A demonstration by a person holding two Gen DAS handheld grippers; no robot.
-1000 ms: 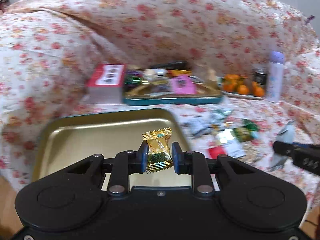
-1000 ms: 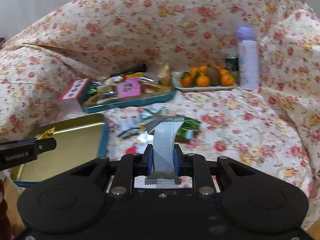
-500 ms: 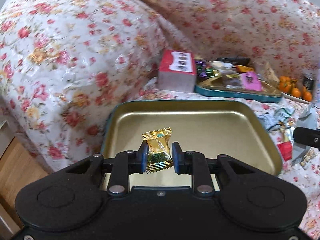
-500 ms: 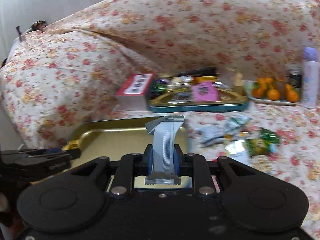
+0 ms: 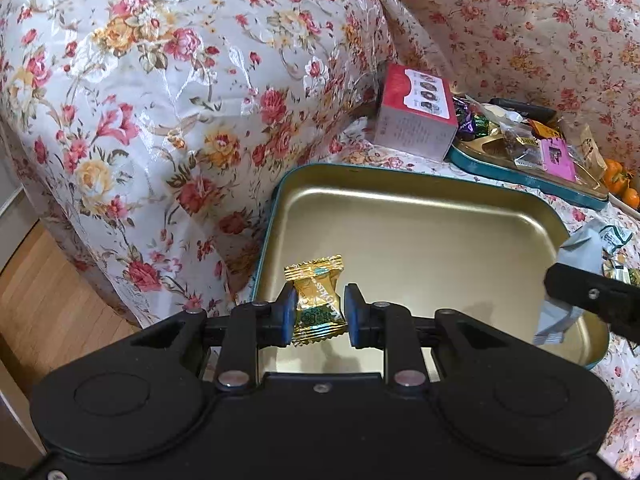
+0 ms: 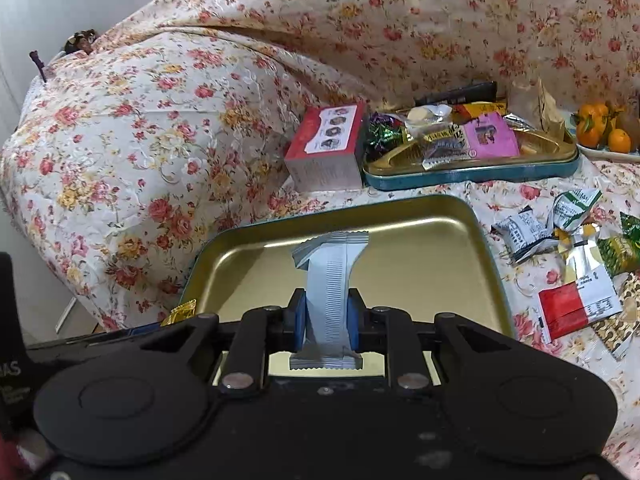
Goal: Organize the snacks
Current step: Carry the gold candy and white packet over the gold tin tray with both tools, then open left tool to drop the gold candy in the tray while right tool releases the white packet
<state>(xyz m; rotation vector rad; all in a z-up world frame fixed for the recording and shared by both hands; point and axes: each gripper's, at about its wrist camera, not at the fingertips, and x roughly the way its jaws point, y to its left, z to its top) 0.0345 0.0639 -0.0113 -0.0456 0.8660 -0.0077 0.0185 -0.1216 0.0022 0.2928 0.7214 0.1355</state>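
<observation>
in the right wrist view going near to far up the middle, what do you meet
grey foil snack packet pinched in the right gripper → empty gold metal tray with teal rim → red and white cardboard box → floral-covered sofa back

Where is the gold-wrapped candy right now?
In the left wrist view, the gold-wrapped candy sits between the left hand-held gripper pads, over the empty gold tray's near-left corner.

Gold tray (image 6: pixel 400 216) floor bare; red box (image 6: pixel 326 148), full tray (image 6: pixel 472 172) crowd behind.

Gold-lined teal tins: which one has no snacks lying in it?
The near teal tin below both grippers: bare gold floor. The far teal tin, beside the red box, is heaped with wrappers.
</observation>
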